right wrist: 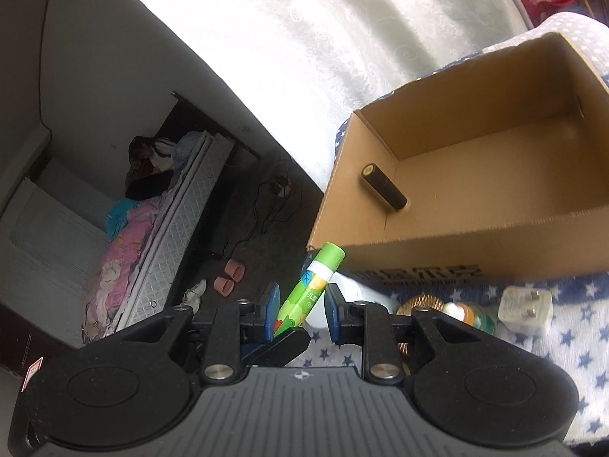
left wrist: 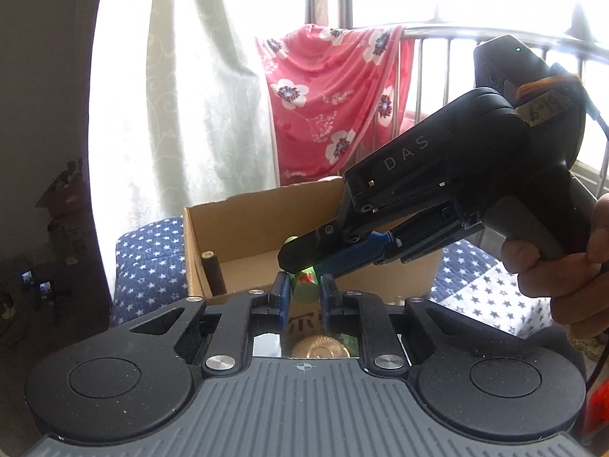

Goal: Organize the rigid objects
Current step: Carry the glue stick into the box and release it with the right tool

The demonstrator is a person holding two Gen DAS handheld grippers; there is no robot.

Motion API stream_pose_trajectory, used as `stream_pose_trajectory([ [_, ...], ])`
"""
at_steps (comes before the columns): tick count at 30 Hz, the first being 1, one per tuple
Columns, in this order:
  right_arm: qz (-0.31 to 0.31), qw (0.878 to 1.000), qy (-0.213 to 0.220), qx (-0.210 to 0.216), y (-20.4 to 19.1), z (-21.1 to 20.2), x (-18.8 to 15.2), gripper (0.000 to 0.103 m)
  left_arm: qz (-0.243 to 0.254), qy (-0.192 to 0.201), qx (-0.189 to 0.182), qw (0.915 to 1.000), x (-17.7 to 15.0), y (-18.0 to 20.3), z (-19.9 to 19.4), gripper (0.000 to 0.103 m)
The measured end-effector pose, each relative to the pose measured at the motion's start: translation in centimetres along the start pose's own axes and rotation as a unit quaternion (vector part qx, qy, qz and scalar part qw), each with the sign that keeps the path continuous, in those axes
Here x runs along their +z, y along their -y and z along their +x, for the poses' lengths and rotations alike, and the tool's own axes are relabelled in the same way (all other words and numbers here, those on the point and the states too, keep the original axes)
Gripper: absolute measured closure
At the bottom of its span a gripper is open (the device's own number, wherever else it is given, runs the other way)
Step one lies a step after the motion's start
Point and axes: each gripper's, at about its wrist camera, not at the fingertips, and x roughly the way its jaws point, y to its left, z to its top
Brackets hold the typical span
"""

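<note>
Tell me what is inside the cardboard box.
In the box, one dark cylinder leans in the left corner. The rest of the visible floor is bare; the near wall hides the strip of floor right behind it.

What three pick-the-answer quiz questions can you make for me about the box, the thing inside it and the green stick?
1. Where is the dark brown cylinder?
A. On the starry cloth
B. Inside the open brown cardboard box
C. Between two grippers

2. How many things lie in the cardboard box?
A. One
B. Three
C. None

3. How is the left gripper?
A. Wide open, with nothing between its fingers
B. Shut on a white plug
C. Shut on the bright green tube with a printed label

Answers: 1 B, the cylinder leans in the box's corner. 2 A, only that cylinder shows inside. 3 C, its blue pads press on both sides of the green tube.
</note>
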Motion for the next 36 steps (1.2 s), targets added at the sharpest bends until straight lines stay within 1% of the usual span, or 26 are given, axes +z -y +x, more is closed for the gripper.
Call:
stream_pose_trajectory([
  [2, 0.006, 1.000, -0.011, -0.003, 0.5, 1.4, 2.6, 0.075, -0.001, -0.017, -0.001, 0.9998, 1.5, -1.2, 2.0, 0.087],
  [5, 0.019, 0.999, -0.030, -0.017, 1.7, 3.8, 6.2, 0.075, -0.008, -0.061, -0.008, 0.9981, 4.0, -3.0, 6.2, 0.087],
  [8, 0.033, 0.998, -0.045, -0.033, 3.4, 6.1, 9.2, 0.076, -0.014, -0.105, -0.014, 0.9943, 6.0, -4.8, 10.5, 0.087],
  [11, 0.048, 0.996, -0.057, -0.047, 5.1, 8.3, 11.7, 0.076, -0.016, -0.142, -0.015, 0.9897, 6.6, -6.1, 13.6, 0.087],
  [14, 0.065, 0.994, -0.071, -0.059, 6.8, 10.7, 13.6, 0.076, -0.015, -0.174, 0.001, 0.9847, 7.2, -7.2, 16.4, 0.088],
  [19, 0.086, 0.989, -0.090, -0.084, 9.1, 14.8, 15.6, 0.076, -0.006, -0.203, 0.033, 0.9786, 7.6, -8.5, 19.7, 0.088],
  [21, 0.099, 0.986, -0.095, -0.095, 9.9, 16.1, 16.1, 0.075, 0.000, -0.209, 0.052, 0.9765, 7.4, -8.9, 20.5, 0.088],
  [22, 0.107, 0.985, -0.097, -0.096, 10.3, 16.6, 16.3, 0.075, 0.000, -0.211, 0.056, 0.9759, 7.4, -9.1, 20.7, 0.087],
  [26, 0.109, 0.985, -0.092, -0.096, 10.8, 16.2, 16.2, 0.075, -0.008, -0.204, 0.048, 0.9777, 7.5, -9.2, 20.1, 0.086],
  [28, 0.106, 0.986, -0.087, -0.094, 10.8, 15.3, 16.0, 0.075, -0.006, -0.197, 0.049, 0.9791, 7.7, -9.0, 19.5, 0.085],
  [31, 0.098, 0.989, -0.074, -0.084, 10.4, 13.0, 15.4, 0.075, -0.013, -0.187, 0.042, 0.9815, 8.0, -8.9, 18.4, 0.081],
  [36, 0.082, 0.994, -0.040, -0.056, 8.9, 7.5, 13.7, 0.074, -0.024, -0.148, 0.033, 0.9881, 8.3, -8.3, 14.3, 0.073],
])
